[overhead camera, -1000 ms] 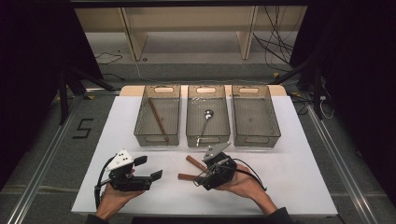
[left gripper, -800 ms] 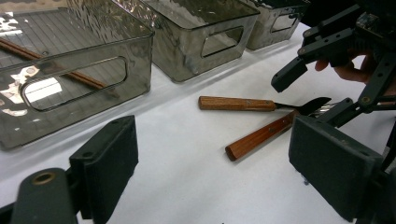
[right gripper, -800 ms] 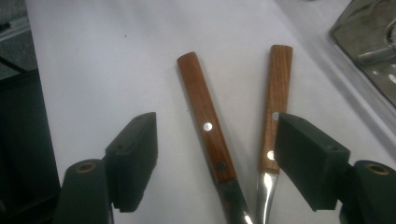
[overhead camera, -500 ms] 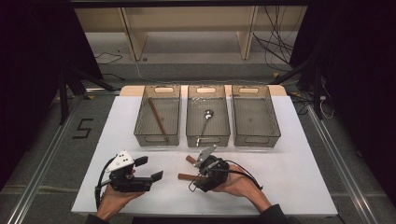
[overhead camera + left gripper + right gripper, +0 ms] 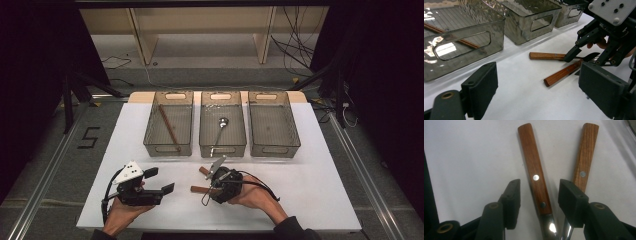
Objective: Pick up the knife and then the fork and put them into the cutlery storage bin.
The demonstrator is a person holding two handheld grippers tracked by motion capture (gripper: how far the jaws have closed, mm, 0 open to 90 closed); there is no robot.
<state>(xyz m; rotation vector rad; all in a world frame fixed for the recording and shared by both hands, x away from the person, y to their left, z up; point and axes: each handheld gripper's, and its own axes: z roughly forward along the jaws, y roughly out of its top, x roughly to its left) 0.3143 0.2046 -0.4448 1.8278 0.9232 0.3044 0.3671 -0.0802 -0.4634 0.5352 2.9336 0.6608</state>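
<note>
Utensils: two wooden-handled pieces lie on the white desk [image 5: 320, 170], near of the middle bin [image 5: 222, 124], crossing in a shallow V. Right hand-held gripper [image 5: 539, 192] straddles the left-hand handle [image 5: 534, 167] in the right gripper view; second handle [image 5: 584, 155] sits just outside the right pad. Jaws about half open and have just been closing; handle is between them, pads not yet pressing, small gap each side. Key relation: handle's long axis runs straight ahead of the gripper, roughly parallel to the jaws, so closure falls across its narrow width, close to the metal end. In the high view the right gripper [image 5: 212, 181] sits over the pair, handles pointing left. Left hand-held gripper [image 5: 160, 182] well apart to the left, jaws wide, empty. Right hand clearly nearer. Risk: right pad may nudge the second handle.
</note>
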